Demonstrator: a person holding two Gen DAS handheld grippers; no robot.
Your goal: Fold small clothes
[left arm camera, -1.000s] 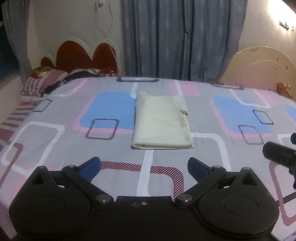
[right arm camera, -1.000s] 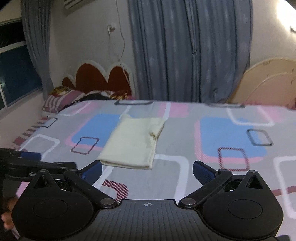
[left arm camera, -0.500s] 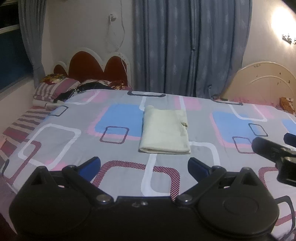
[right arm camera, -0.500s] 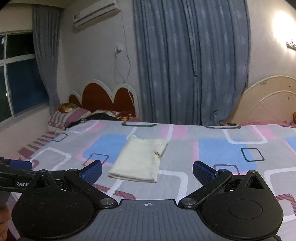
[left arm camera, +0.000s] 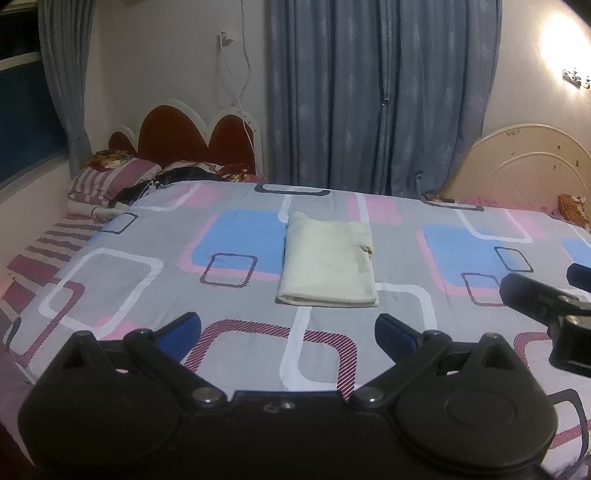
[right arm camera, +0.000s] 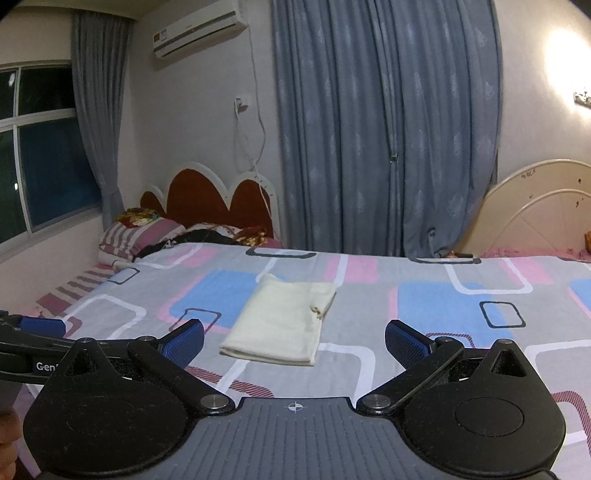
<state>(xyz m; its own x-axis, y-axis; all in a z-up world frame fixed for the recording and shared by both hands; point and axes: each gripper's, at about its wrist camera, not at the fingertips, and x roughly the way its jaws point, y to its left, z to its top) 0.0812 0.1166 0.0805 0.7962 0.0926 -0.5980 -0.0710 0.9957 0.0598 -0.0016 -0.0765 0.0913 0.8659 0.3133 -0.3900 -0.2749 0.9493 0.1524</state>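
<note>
Lying flat on bedspread [left arm camera: 147, 288]: cream garment [left arm camera: 327, 266], folded into neat rectangle.

Blue-grey curtains [right arm camera: 388, 147] behind the bed [right arm camera: 443, 325]; air conditioner [right arm camera: 199, 33] above the window [right arm camera: 37, 155]

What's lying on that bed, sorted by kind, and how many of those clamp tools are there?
Folded cream garment: 1
Striped pillow: 1
Dark crumpled cloth by the pillow: 1
Handheld grippers, left gripper and right gripper, both open and holding nothing: 2
Total: 5
</note>
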